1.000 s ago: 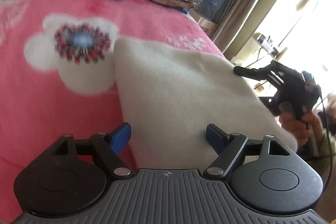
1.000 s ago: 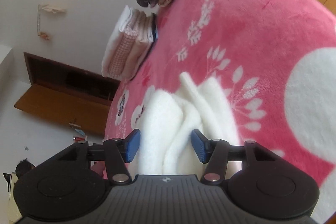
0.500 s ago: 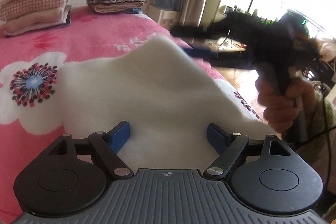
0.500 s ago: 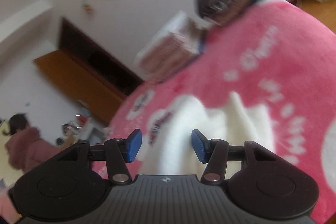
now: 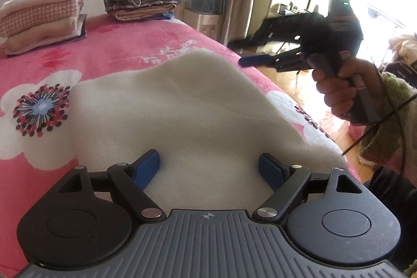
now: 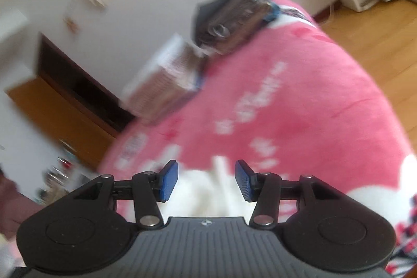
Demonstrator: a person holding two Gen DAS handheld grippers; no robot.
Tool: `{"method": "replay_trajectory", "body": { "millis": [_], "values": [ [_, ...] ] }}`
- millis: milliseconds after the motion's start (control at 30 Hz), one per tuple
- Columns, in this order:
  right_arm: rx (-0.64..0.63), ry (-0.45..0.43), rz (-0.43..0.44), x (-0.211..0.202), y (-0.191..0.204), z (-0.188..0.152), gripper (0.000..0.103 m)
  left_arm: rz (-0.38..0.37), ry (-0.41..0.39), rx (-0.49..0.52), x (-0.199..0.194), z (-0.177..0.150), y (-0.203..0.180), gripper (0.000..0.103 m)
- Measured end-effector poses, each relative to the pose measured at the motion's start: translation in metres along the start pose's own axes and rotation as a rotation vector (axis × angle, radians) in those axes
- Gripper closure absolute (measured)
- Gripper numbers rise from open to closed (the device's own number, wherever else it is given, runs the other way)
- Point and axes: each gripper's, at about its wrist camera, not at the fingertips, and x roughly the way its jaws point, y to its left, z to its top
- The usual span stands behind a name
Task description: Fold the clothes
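White fleece garment (image 5: pixel 182 106) is lying on the pink floral blanket of the bed (image 5: pixel 125 51), near the bed's right edge and running down to the near edge, with smooth doubled-looking borders on the left side and one raised hump toward the far end. The left tool (image 5: pixel 208 166) is hovering low over the near end of the cloth, its blue pads spread wide and gripping nothing. The right tool (image 5: pixel 250 54), held in a hand (image 5: pixel 338 93) off the bed's right edge, is standing with its fingers parted and empty; its own view is blurred, showing only white cloth below the spread pads (image 6: pixel 169 180). Judging by this, the garment is sitting partly folded, so the scene is fitting either a pause between folds or the smoothing after a last fold. Any further fold is calling for both tools to pinch matching corners and keep the thick, soft fleece from slumping. Two stacks of folded clothes (image 5: pixel 41 17) (image 5: pixel 143 0) are resting along the far edge. White characters printed on the blanket (image 5: pixel 169 54) are showing beyond the cloth, too soft to read.
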Motion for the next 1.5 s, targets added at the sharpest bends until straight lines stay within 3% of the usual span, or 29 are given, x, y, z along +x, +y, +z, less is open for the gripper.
{"method": "replay_trajectory", "body": {
  "millis": [133,400,567,667,700,733,867,967,1033,1200,1500],
  "values": [
    [-0.144,0.087,-0.04,0.014,0.022,-0.012,0.064,-0.004,0.011,-0.014,-0.003,0.005,0.001,0.019],
    [-0.411,0.099,-0.082,0.017,0.076,-0.04,0.068,-0.059,-0.019,-0.12,0.0,0.027,0.009,0.019],
    [-0.478,0.144,-0.02,0.035,0.099,-0.036,0.068,-0.068,-0.016,-0.179,0.02,0.034,0.012,0.019],
    [-0.439,0.195,0.047,0.042,0.1,-0.034,0.068,-0.073,-0.015,-0.215,0.032,0.039,0.013,0.024],
    [-0.418,0.209,0.06,0.044,0.098,-0.033,0.068,-0.075,-0.014,-0.226,0.035,0.04,0.014,0.031],
    [-0.393,0.209,0.06,0.041,0.095,-0.031,0.068,-0.077,-0.014,-0.238,0.039,0.042,0.014,0.038],
    [-0.237,0.187,0.063,0.028,0.073,-0.019,0.068,-0.079,-0.029,-0.277,0.041,0.04,0.018,0.049],
    [-0.074,0.162,0.017,0.017,0.044,-0.007,0.068,-0.08,-0.045,-0.305,0.038,0.036,0.021,0.057],
    [-0.03,0.19,-0.032,0.017,0.032,-0.006,0.068,-0.08,-0.055,-0.323,0.036,0.034,0.023,0.061],
    [0.103,0.285,-0.014,0.024,0.015,-0.015,0.067,-0.081,-0.082,-0.369,0.031,0.027,0.028,0.064],
    [0.109,0.26,0.006,0.055,0.026,-0.017,0.069,-0.076,-0.113,-0.405,0.027,0.021,0.034,0.066]
  ]
}}
